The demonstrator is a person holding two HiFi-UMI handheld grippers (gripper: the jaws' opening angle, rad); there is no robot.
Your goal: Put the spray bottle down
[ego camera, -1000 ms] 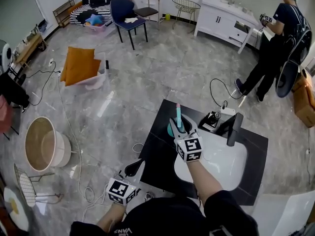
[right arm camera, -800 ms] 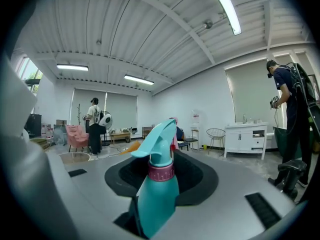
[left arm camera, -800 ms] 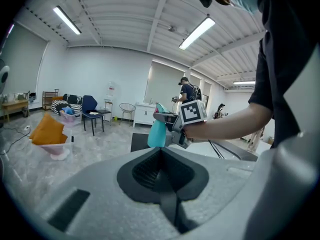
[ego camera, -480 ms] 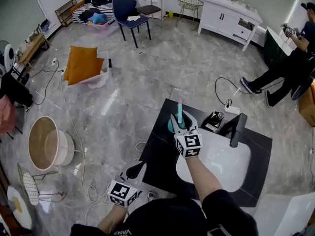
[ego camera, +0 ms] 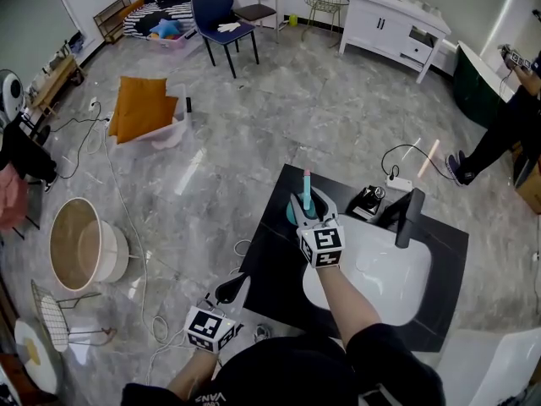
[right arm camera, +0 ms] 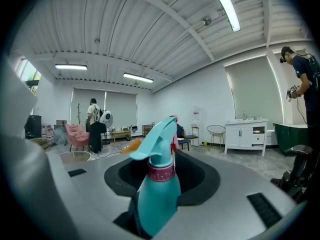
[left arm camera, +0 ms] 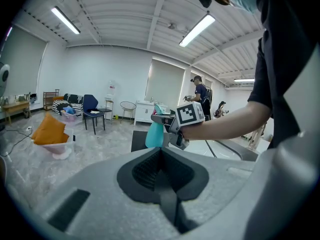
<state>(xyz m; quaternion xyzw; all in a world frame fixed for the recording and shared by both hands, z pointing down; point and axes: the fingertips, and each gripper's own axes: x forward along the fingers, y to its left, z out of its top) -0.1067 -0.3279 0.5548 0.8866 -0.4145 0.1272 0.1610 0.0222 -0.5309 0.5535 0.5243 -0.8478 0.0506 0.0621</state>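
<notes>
Left tool (ego camera: pixel 230 288): at seven o'clock in the head view, low by the person's body and off the bench edge. Its jaws are clenched together with nothing between them.

Right tool (ego camera: pixel 311 211): at the centre of the head view, over the far-left corner of the black bench (ego camera: pixel 272 271). It is grasping the spray bottle (right arm camera: pixel 159 189). The jaws have just been opening a little, with the bottle's teal body between them and the pads on its sides. The bottle stands nearly upright, its nozzle pointing toward twelve o'clock. Whether its base touches the bench cannot be told.

White sink (ego camera: pixel 382 279): set in the bench at four o'clock from the right tool. A black faucet (ego camera: pixel 408 218) stands at its far rim.

Floor beyond: orange cushion (ego camera: pixel 139 108) at ten o'clock, blue chair (ego camera: pixel 215 15) at eleven o'clock, white cabinet (ego camera: pixel 389 24) at one o'clock.
</notes>
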